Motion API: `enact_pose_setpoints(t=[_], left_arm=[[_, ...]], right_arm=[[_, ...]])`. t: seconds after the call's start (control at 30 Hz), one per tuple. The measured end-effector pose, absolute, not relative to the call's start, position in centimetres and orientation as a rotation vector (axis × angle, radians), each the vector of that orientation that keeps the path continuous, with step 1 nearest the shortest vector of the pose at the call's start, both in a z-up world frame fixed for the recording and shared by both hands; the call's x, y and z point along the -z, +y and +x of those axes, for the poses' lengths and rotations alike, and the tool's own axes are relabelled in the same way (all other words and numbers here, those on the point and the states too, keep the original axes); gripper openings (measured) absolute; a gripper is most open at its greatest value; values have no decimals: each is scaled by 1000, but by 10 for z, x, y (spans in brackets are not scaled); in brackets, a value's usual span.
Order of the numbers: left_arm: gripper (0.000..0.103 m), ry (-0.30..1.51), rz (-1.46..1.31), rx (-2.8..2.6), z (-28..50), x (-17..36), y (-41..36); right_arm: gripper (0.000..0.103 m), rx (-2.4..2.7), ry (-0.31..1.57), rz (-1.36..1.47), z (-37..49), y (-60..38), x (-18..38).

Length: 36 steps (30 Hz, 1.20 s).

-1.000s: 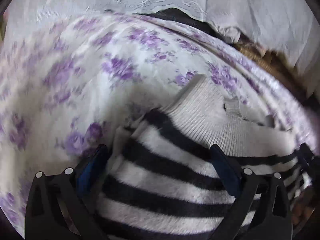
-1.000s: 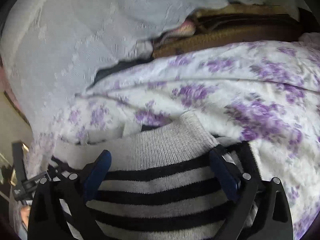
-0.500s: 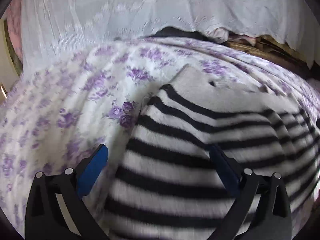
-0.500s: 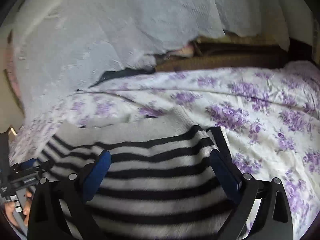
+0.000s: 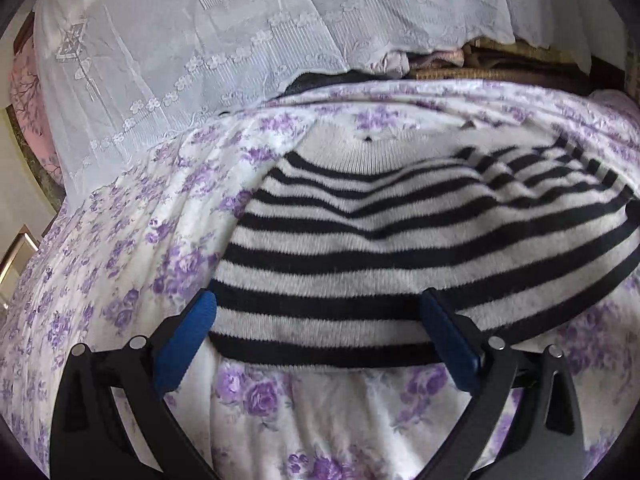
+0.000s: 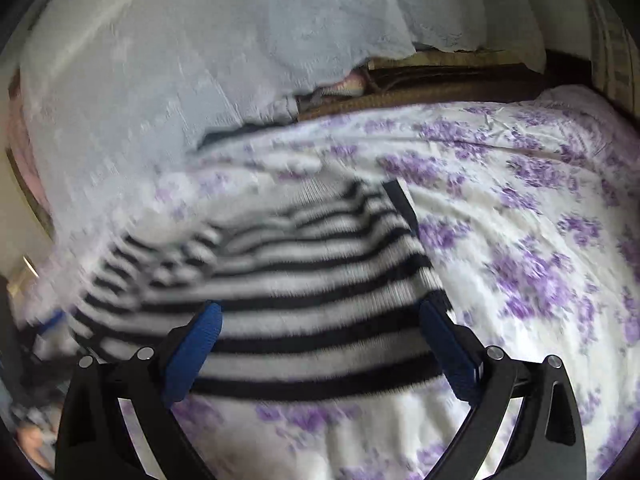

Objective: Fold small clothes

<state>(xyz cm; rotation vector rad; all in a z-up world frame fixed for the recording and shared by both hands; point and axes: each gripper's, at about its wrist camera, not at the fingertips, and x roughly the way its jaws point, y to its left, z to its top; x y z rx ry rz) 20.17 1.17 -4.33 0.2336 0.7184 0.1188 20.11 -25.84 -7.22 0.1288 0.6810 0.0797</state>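
A small black-and-white striped sweater with a plain cream ribbed band at its far edge lies folded flat on a white bedspread with purple flowers. My left gripper hangs open just short of the sweater's near black hem, nothing between its blue pads. The right wrist view is blurred by motion. There the same sweater spreads ahead of my right gripper, also open and holding nothing. Its near hem lies between the blue pads.
A white lace cover drapes over something bulky behind the bed. Brown woven and wooden furniture shows at the back right. Flowered bedspread stretches bare to the right of the sweater. The other gripper shows blurred at the left edge.
Both grippers have pulled back and up from the sweater. It now lies flat ahead of them, with bedspread showing below its near hem. Both stayed open.
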Motion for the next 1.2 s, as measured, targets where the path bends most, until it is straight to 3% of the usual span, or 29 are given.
enact_pose_setpoints(t=[0.13,0.63,0.9,1.2], left_arm=[[99,719,238,-137,199,46,12],[99,669,213,-142,172,34,13],[99,662,220,-141,169,33,10],[99,681,195,-123,172,31,8]], right_arm=[[99,-61,640,74,191,-250,69],[99,-177,620,434,145,-299,72],[100,-257,705,635,138,-316,92],[99,-274,708,719,140,-324,96]])
